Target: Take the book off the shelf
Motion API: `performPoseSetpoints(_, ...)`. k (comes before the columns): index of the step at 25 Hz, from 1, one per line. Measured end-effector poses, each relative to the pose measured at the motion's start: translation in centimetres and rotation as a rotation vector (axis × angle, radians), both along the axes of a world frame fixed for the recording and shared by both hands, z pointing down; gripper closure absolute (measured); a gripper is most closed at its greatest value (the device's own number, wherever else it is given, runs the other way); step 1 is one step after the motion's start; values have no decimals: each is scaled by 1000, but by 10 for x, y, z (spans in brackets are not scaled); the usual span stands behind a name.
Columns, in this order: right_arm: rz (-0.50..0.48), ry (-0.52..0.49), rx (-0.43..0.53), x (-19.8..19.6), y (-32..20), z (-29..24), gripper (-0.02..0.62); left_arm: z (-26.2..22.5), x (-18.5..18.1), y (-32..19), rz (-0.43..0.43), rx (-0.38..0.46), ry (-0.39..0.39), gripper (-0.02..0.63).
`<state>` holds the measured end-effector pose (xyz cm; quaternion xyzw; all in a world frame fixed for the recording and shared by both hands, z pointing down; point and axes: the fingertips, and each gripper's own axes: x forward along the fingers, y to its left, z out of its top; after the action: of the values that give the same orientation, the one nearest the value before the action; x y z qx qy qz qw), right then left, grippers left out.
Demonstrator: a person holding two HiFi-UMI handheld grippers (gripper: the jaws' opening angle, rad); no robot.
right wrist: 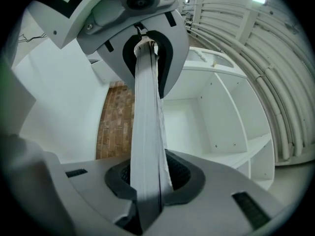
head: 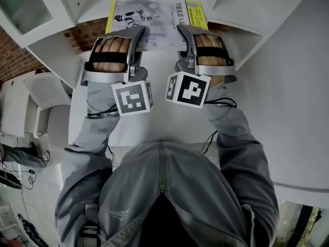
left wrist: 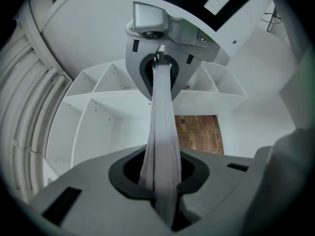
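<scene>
White shelf unit (head: 241,4), boards upright and level, cut into open bays. Small peg holes dotted on side panels. Some bays have no back, so red brick wall (head: 13,55) shows straight through.

Left gripper view: shelf (left wrist: 98,117) has white bays left and above, brick (left wrist: 199,132) in bay right of centre.

Right gripper view: shelf (right wrist: 231,122) has white bays stacked at right, brick (right wrist: 115,122) at left.

Head view: broad white flat surface (head: 288,86) runs off right. Grey floor (head: 31,189) sits lower left, dark cables (head: 25,220) lying loose on it.
</scene>
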<state>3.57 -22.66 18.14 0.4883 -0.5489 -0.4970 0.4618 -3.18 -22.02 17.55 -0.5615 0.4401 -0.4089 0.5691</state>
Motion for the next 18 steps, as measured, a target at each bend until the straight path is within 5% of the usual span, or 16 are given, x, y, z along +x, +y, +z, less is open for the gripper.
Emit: performPoseSetpoints(18,-10,-19,42,-4,32,-11,514,-9,-4,31,15,25,50,532)
